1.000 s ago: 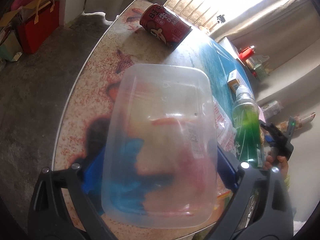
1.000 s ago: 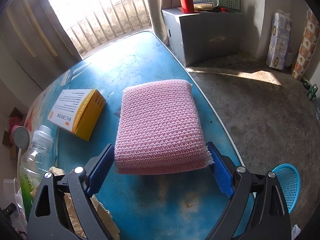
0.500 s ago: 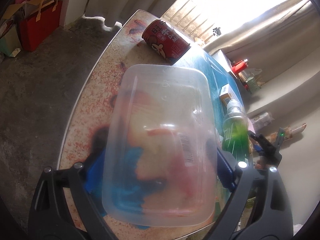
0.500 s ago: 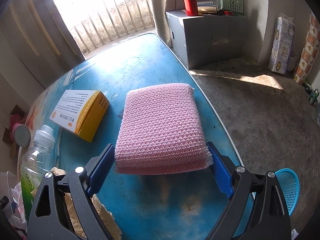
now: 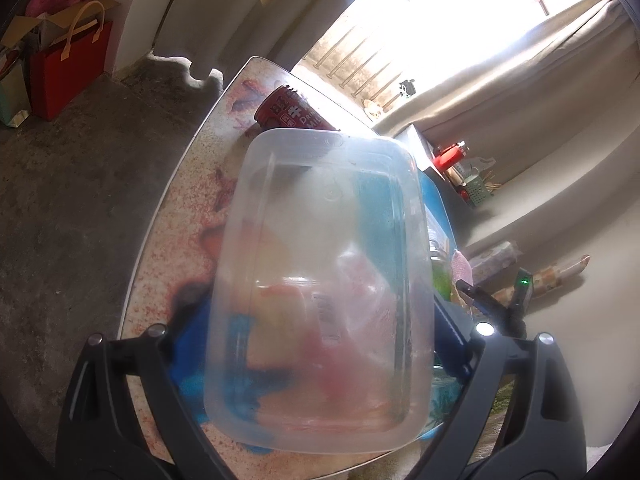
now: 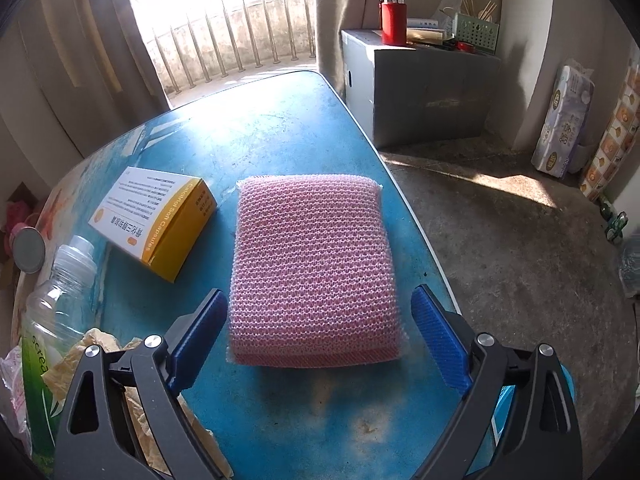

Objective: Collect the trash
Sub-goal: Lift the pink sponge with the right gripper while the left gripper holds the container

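My left gripper [image 5: 320, 340] is shut on a clear plastic container [image 5: 320, 280] and holds it above the table, tilted up. A red drink can [image 5: 292, 114] lies on the table behind it. My right gripper [image 6: 320, 336] is open, its blue pads [image 6: 440, 336] a little apart from a pink mesh sponge [image 6: 312, 264] that lies flat on the blue table [image 6: 280, 136]. A yellow and white box [image 6: 156, 220], a clear plastic bottle [image 6: 52, 312] and crumpled paper [image 6: 132, 392] lie to the left of the sponge.
The table's right edge [image 6: 416, 224] runs close to the sponge, with concrete floor beyond. A grey cabinet [image 6: 420, 88] with a red flask [image 6: 392, 20] stands behind. A blue basket [image 6: 568, 384] sits low right. Red bags [image 5: 68, 60] stand on the floor at left.
My left gripper has lifted and tilted the container upward, so it now covers the can's lower part. My right gripper has opened; its pads have come off the sponge.
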`<state>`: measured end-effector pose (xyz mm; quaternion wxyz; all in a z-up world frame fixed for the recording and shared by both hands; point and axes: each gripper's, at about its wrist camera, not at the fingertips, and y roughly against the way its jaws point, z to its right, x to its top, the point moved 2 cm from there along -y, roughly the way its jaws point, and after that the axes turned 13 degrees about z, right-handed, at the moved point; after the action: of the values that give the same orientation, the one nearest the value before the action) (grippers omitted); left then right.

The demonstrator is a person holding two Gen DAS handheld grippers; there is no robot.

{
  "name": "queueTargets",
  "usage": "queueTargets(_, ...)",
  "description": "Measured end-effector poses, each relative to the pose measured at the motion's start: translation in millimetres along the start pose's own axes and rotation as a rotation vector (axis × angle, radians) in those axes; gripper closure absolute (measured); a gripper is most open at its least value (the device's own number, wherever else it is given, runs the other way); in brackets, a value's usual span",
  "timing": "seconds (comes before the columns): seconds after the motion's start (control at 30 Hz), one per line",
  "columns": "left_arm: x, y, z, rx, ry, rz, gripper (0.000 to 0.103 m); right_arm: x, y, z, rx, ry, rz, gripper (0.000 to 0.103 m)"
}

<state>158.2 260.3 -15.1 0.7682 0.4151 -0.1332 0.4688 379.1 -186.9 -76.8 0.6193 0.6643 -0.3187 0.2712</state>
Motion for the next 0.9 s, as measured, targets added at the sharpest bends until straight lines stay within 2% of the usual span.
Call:
queueTargets(0.23,1.3,3.6,9.3,-0.019,-0.016,0.011,0.015,1.2,-11.3,-2.7,-0.017,0.039,-0.009,0.012)
queueTargets(0.3,2.0,4.8,11.9,-0.023,-0.025,0.015,0.015,0.4,-11.0,-2.3,-0.015,0.038,-0.012,0.022)
queueTargets(0.47,3.2,4.1,14.3,-0.030,-0.038,0.017,0.015,-1.0,-4.8,2.2,-0.001,0.009,-0.003,0.023)
queueTargets(0.9,-1.0,6.3,36.1,-0.073,-0.076,0.023,0.015,0.6,53.3,11.7,0.090,-0.069,0.063,0.024)
